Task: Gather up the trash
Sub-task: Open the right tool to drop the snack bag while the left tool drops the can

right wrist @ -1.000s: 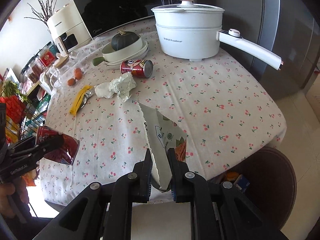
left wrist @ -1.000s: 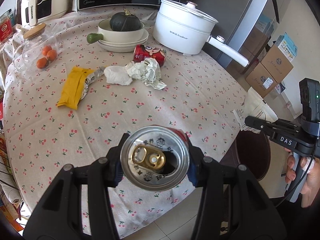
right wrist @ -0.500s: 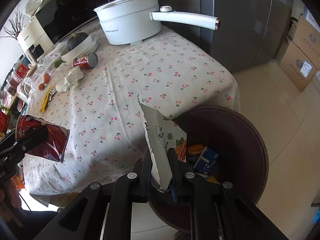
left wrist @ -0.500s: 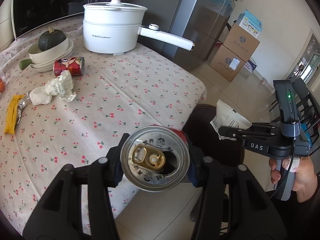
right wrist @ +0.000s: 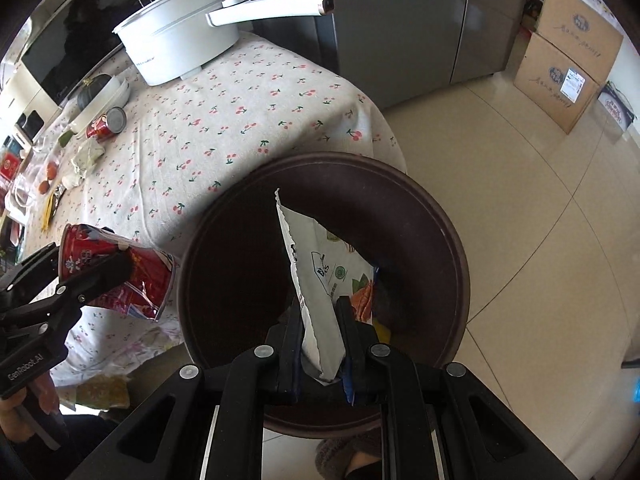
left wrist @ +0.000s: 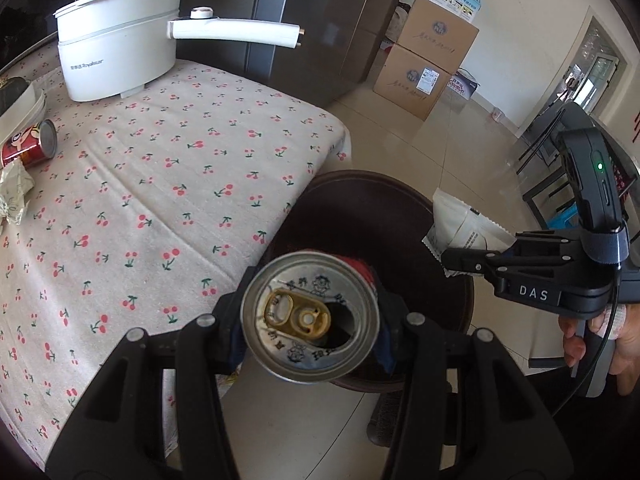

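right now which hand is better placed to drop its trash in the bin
Right. The right gripper holds the packet directly over the bin. The left gripper holds its can at the bin's near edge, beside the table.

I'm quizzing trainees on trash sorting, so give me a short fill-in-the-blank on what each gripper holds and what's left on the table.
1. The left gripper is shut on a crushed ____ can.
2. The right gripper holds a white snack bag above the brown ____.
3. Another red can on the tablecloth lies on its ____.
4. The white pot has its lid ____.

Missing words: red; bin; side; on
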`<state>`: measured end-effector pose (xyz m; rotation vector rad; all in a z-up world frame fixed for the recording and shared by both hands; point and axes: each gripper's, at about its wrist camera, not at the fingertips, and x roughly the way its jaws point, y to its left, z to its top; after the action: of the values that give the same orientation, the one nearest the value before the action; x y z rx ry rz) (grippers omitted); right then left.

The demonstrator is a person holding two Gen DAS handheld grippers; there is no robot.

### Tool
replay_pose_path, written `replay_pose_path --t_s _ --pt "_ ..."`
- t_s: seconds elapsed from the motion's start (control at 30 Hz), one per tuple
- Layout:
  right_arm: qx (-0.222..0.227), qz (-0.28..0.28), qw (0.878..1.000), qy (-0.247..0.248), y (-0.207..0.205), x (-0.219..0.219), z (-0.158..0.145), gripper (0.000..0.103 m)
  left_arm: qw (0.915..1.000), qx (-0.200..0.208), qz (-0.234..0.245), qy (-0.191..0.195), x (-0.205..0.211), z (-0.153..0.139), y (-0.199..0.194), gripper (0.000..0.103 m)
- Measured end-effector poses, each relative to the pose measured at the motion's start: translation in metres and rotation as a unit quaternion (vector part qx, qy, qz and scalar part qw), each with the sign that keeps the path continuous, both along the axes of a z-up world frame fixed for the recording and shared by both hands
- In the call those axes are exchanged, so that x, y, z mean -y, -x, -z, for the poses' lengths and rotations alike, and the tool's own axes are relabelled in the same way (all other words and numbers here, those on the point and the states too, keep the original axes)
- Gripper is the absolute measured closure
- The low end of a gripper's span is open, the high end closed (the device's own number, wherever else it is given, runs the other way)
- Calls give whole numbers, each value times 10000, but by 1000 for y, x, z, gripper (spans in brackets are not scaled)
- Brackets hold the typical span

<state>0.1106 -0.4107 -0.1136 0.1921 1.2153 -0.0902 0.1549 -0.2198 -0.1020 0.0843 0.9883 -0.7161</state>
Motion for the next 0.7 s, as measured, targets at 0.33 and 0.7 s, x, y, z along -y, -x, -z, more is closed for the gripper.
replay_pose_path --t_s 0.33,0.7 --pt "-65 6 10000 56 -1 2 3 87 9984 261 -107 -487 -1 5 1 11" --pt "-172 -30 9997 147 -11 -8 9 87 9930 545 -511 -910 -44 -5 7 4"
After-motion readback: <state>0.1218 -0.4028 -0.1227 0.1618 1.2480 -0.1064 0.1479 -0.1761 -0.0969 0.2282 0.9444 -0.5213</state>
